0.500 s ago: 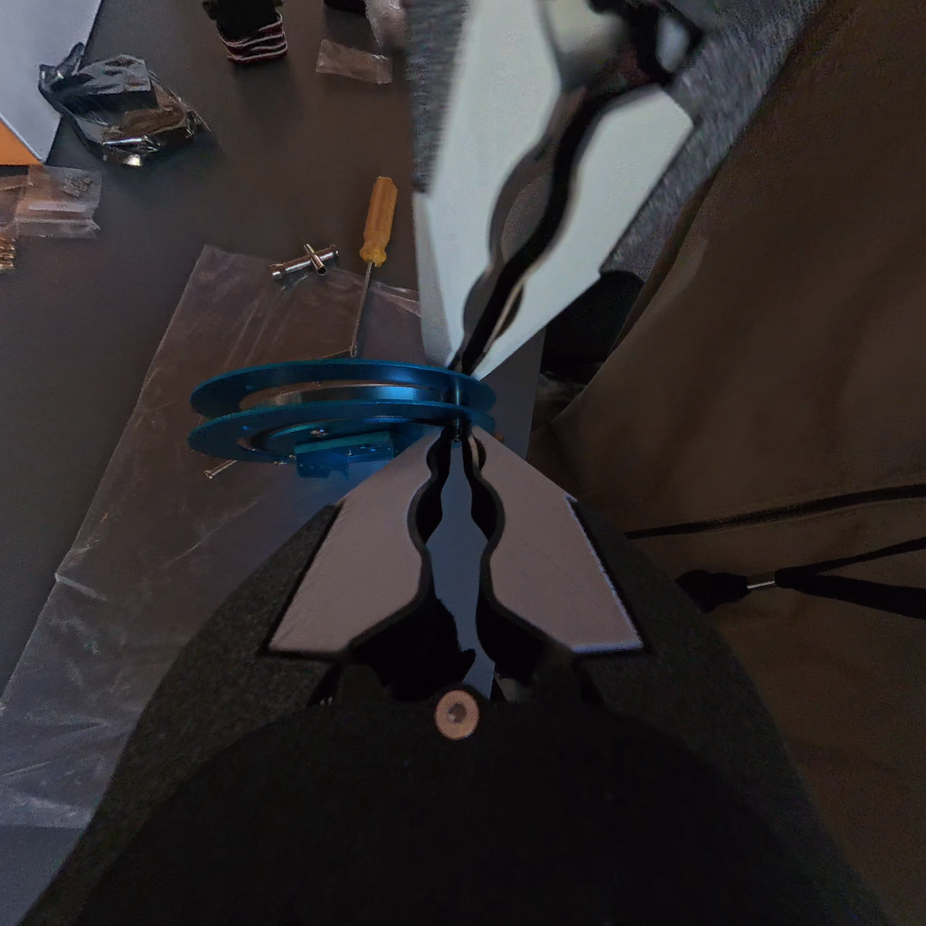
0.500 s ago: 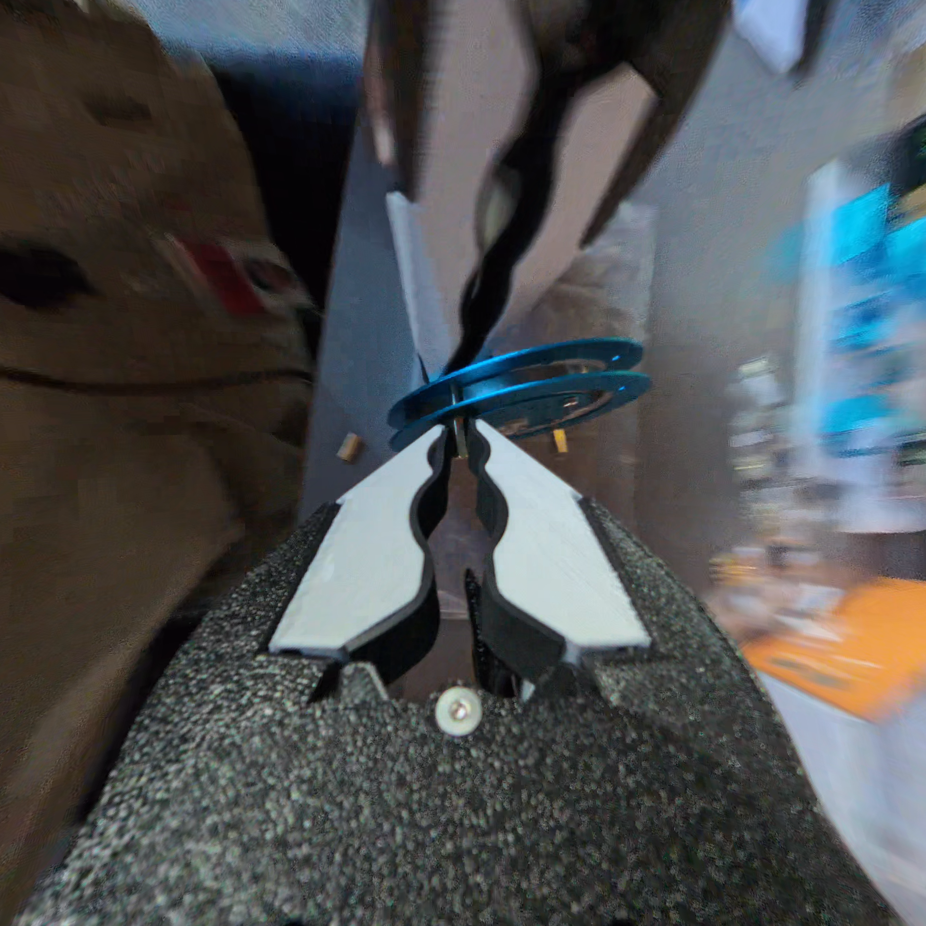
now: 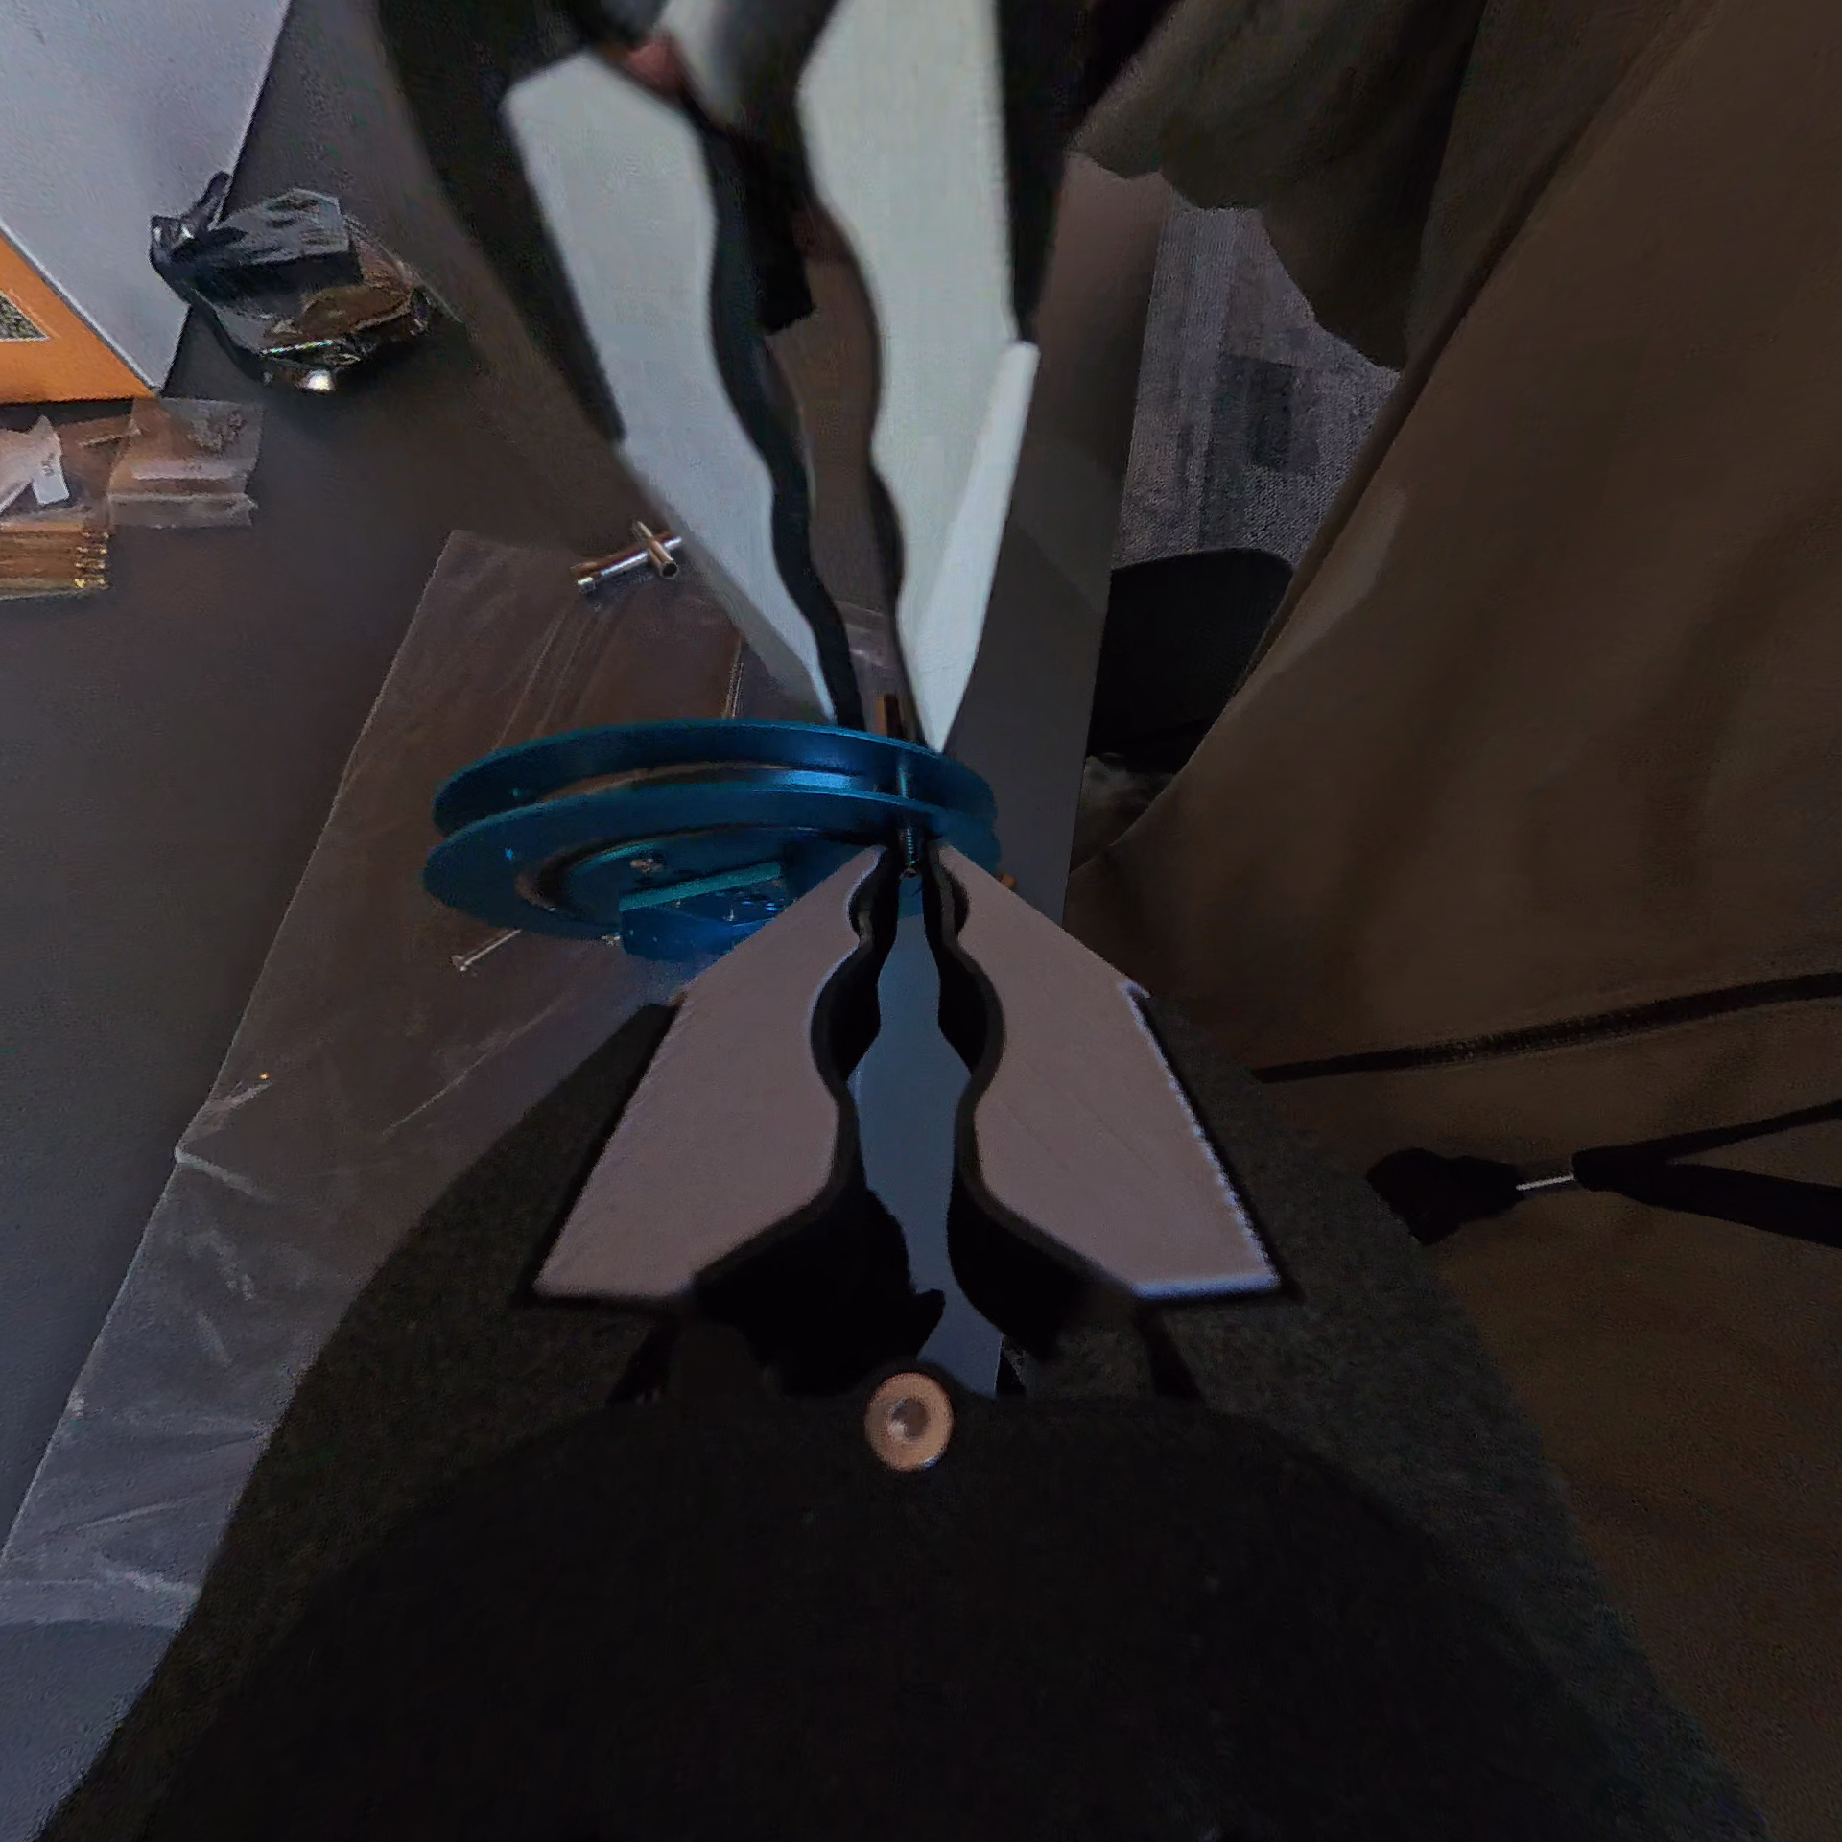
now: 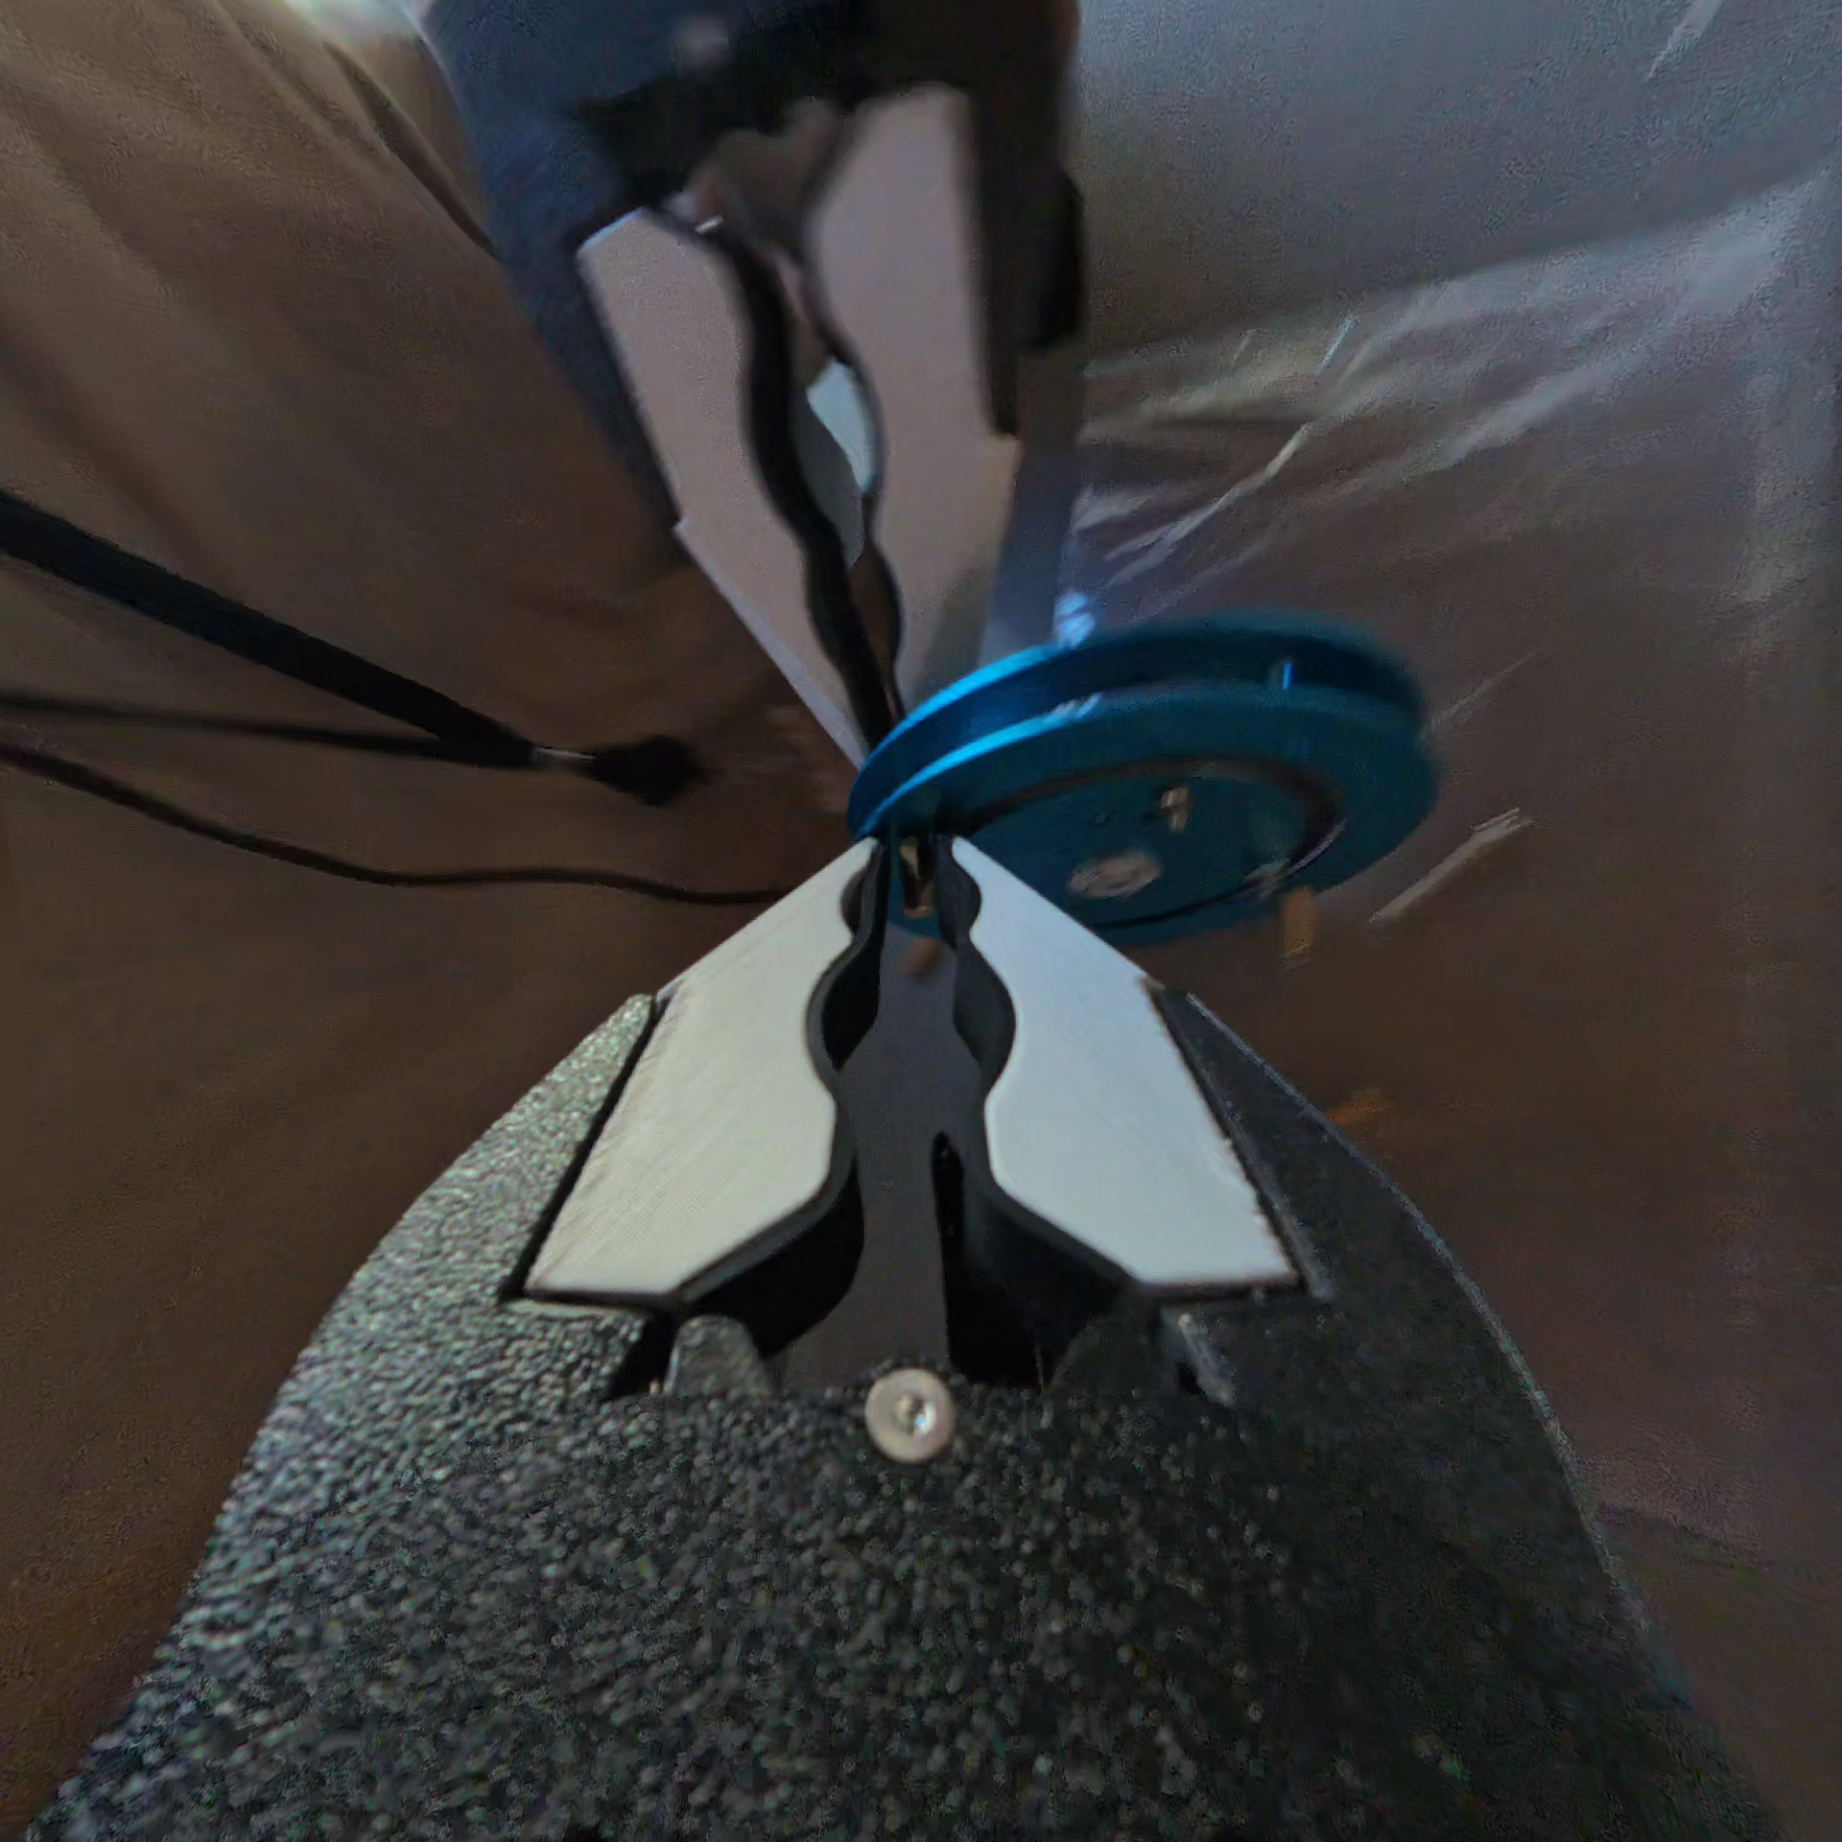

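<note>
No legible writing appears in either view; a dark printed patch on the orange box [image 3: 50, 339] is unreadable.

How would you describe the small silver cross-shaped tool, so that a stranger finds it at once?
Start at the clear plastic sheet on the dark table. At its far edge, beyond the blue double disc, lies the cross-shaped tool. It alone is bare shiny metal with four short arms.
</note>
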A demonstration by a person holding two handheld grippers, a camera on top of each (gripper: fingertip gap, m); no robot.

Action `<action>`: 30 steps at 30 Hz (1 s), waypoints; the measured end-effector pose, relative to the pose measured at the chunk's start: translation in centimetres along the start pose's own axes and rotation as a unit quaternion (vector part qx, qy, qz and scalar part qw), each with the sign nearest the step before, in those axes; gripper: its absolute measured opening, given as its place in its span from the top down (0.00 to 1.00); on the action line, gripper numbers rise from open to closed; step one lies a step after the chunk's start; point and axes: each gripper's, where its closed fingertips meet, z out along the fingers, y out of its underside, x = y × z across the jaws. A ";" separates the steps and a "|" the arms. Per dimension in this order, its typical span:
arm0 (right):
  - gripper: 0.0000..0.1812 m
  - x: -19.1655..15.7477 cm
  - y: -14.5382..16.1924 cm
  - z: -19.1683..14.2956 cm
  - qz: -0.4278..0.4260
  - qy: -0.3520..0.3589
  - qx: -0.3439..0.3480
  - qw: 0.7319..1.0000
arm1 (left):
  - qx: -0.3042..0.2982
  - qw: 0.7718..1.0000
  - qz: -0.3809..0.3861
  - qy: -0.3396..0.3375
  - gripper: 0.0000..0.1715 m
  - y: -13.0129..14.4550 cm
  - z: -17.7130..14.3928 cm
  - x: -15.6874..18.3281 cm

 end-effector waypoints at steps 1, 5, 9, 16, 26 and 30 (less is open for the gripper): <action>0.94 0.1 -0.1 -0.2 -0.090 0.073 0.000 0.993 | 0.003 1.000 -0.007 0.002 0.98 0.0 -0.1 -0.1; 0.90 0.8 -0.2 -0.1 -0.366 0.340 -0.073 0.863 | 0.009 0.999 -0.036 0.025 0.98 0.0 -0.1 0.0; 0.92 1.5 -0.3 0.2 -0.486 0.475 -0.150 0.718 | 0.007 0.999 -0.048 0.023 0.98 0.1 -0.4 -0.5; 0.90 3.7 0.0 -0.4 -0.496 0.513 -0.203 0.671 | 0.005 0.999 -0.043 0.026 0.98 0.2 -0.3 -0.2; 1.00 4.1 -0.5 -0.3 -0.407 0.505 -0.096 0.755 | 0.043 0.998 -0.037 -0.038 0.98 1.8 -1.8 -1.4; 0.83 6.6 2.2 -0.2 -0.158 0.415 -0.012 0.896 | 0.027 0.990 -0.066 -0.120 0.98 5.7 -4.0 -4.1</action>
